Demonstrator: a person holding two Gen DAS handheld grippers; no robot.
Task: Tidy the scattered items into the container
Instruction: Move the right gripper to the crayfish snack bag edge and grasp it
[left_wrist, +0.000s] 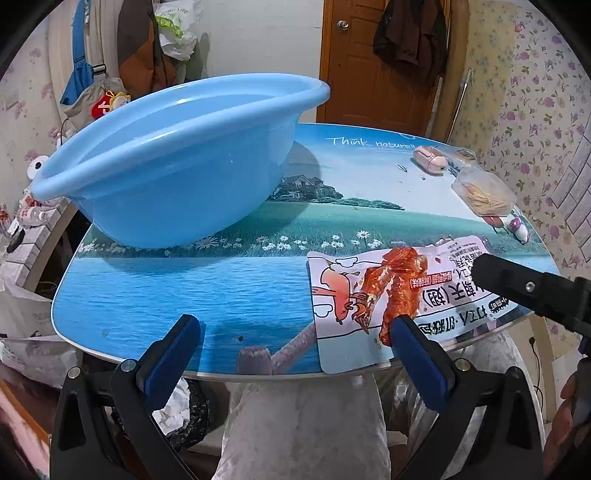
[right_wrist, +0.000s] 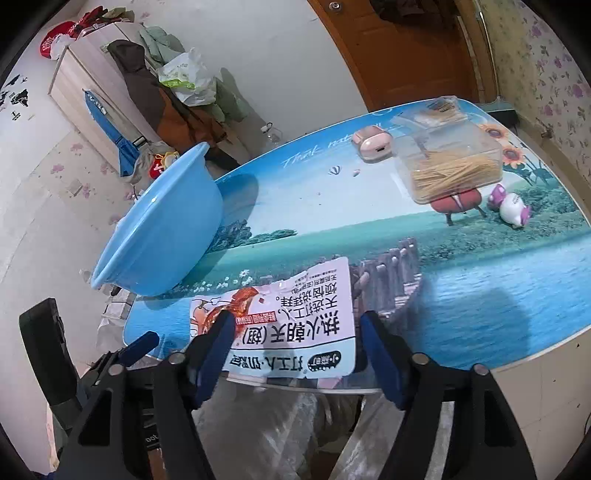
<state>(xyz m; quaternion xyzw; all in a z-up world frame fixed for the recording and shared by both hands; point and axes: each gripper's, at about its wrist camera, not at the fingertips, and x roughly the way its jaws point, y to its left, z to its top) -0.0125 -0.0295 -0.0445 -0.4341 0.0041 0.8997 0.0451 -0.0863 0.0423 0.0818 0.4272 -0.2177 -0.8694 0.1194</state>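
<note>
A light blue plastic basin (left_wrist: 173, 173) (right_wrist: 166, 229) stands at the table's left side. A white snack packet (left_wrist: 354, 291) (right_wrist: 291, 325) with a red chicken-wing picture lies flat at the near edge, partly over it. My right gripper (right_wrist: 297, 325) straddles the packet; its left finger lies over the print and its right finger stands just off the packet's edge, with no visible squeeze. My left gripper (left_wrist: 295, 332) is open over the near edge with nothing between its jaws, its right fingertip (left_wrist: 406, 328) overlapping the packet's corner.
The glass table (left_wrist: 147, 295) (right_wrist: 480, 277) has a landscape print. At its far right sit a pink case (left_wrist: 430, 157) (right_wrist: 371, 142), a clear box of toothpicks (left_wrist: 484, 194) (right_wrist: 447, 162) and a small white and pink toy (left_wrist: 519, 227) (right_wrist: 511, 206). Plastic bags lie under the table.
</note>
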